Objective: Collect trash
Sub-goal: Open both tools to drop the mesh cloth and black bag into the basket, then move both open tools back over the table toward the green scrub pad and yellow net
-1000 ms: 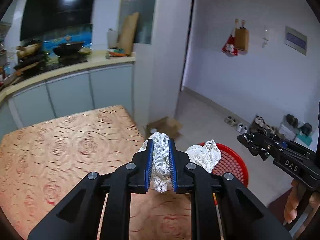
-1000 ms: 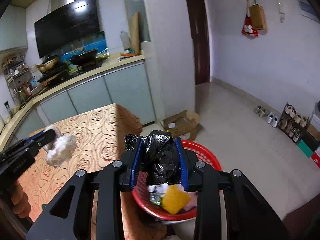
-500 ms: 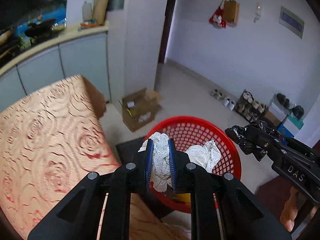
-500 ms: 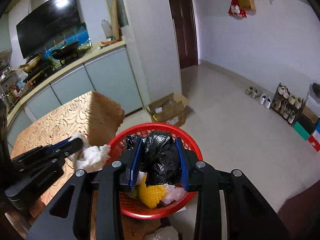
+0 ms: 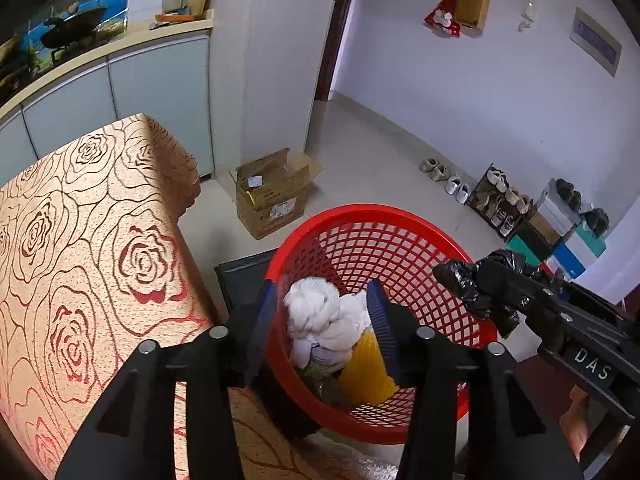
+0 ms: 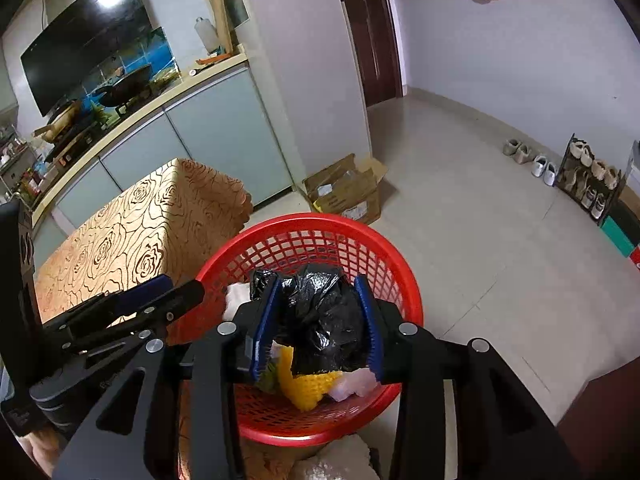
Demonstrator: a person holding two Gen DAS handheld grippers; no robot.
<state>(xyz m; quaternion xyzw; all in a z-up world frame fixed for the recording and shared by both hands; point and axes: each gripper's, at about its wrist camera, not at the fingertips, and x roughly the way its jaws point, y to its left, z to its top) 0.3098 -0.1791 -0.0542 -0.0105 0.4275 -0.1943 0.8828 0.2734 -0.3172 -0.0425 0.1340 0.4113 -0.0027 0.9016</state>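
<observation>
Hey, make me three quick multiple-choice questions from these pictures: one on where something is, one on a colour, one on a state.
1. Where is the cardboard box?
A. on the table
B. on the floor beyond the basket
C. in the basket

2. What colour is the basket?
A. red
B. green
C. white

3. What lies between the right gripper's fingers?
A. nothing
B. a shoe
C. a black bag

Answers:
1 B, it stands open on the tiles behind the rim.
2 A, red mesh.
3 C, the crumpled black bag sits between the blue pads as the jaws are opening.

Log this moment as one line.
left gripper: opening, white wad dropping | right gripper: opening, black bag between | over red basket
</observation>
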